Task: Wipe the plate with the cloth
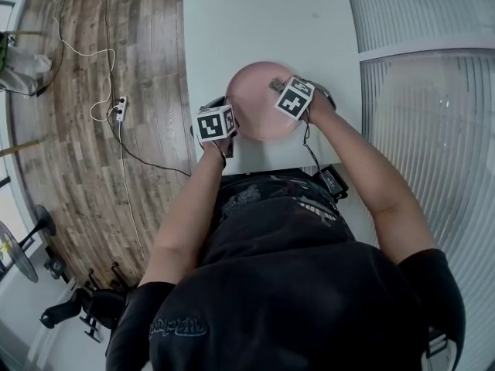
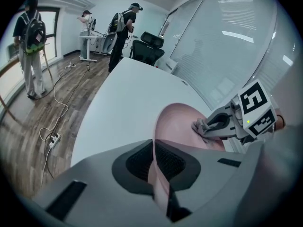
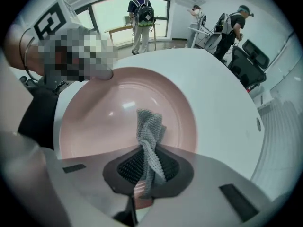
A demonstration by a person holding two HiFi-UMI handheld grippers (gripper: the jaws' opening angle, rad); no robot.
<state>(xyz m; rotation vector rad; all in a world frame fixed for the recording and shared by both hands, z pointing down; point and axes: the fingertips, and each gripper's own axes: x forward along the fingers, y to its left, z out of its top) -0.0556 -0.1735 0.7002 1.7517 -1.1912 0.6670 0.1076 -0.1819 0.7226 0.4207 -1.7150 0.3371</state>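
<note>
Now, cloth (image 3: pixel 150 129) in right claw (image 3: pixel 147 168), above plate (image 3: pixel 94 122).

**Person**
- Black short-sleeved top (image 1: pixel 309 300).
- Faint tone-on-tone lettering on the left sleeve (image 1: pixel 178 328).
- Mottled grey print (image 1: pixel 263 199) across the front of the top.
- Thin black cable (image 1: pixel 311 151) beside the right forearm.

**Left gripper (image 2: pixel 152 171)**
- Pale grey moulded shell.
- Black ribbed pads (image 2: pixel 139 161) set in a dark recess.
- Dark rectangular slot (image 2: pixel 66 200) on the left flank.
- Left cube (image 1: pixel 215 123) with white faces, each bearing a black square marker.

**Right gripper (image 3: pixel 144 171)**
- Matching pale grey shell.
- Black ribbed right pads (image 3: pixel 129 167).
- Right slot (image 3: pixel 239 202), dark and rectangular.
- Right cube (image 1: pixel 295 97) with the same black-and-white markers.
- Small green light (image 2: pixel 248 122) on one cube face.
</note>
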